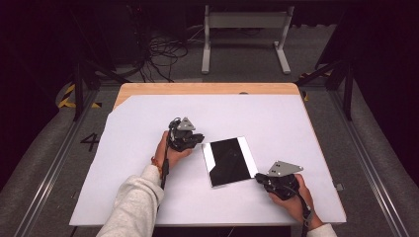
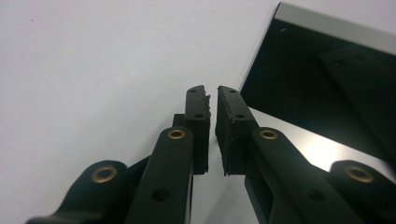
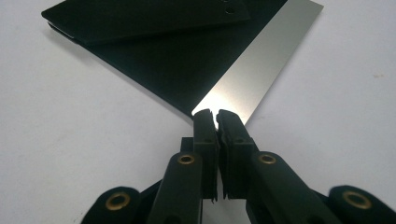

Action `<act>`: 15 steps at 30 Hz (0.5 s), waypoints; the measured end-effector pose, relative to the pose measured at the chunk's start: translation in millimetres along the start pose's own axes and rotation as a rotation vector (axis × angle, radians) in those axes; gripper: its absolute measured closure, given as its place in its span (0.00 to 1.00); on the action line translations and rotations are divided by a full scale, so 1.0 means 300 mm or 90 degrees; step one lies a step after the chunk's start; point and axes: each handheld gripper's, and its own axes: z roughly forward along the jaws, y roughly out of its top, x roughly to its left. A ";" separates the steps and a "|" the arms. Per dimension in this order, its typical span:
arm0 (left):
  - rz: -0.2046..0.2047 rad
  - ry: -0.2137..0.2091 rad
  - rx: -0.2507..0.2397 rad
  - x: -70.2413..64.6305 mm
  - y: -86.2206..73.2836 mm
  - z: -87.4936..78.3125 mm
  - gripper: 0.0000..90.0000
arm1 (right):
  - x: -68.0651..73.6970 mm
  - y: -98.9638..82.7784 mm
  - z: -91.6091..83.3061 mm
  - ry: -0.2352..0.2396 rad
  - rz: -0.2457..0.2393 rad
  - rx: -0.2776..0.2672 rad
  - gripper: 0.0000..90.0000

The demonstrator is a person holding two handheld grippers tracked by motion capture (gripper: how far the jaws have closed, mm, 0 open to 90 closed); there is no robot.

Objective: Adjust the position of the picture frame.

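A flat black glossy panel with pale silver strips along two sides lies on the white sheet, a little right of the middle. My left gripper sits low at its upper left corner, jaws together with nothing between them. In the left gripper view the tips stand just beside the panel. My right gripper rests at the panel's lower right corner, also shut. In the right gripper view its tips meet the near corner of the panel, by the silver strip.
A white sheet covers most of the wooden table. Beyond the far edge, cables lie on the floor and a white metal frame stands. Dark rails run along both sides of the table.
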 end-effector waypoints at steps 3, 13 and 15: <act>-0.005 0.001 0.006 -0.002 -0.002 0.019 0.92 | 0.002 0.001 0.000 -0.003 -0.003 0.002 0.96; -0.011 -0.011 0.013 0.017 -0.013 0.024 0.96 | -0.005 0.000 0.001 0.000 -0.003 0.001 0.99; -0.005 -0.012 0.014 0.018 -0.012 0.025 0.96 | -0.005 -0.001 0.001 -0.002 -0.004 0.000 1.00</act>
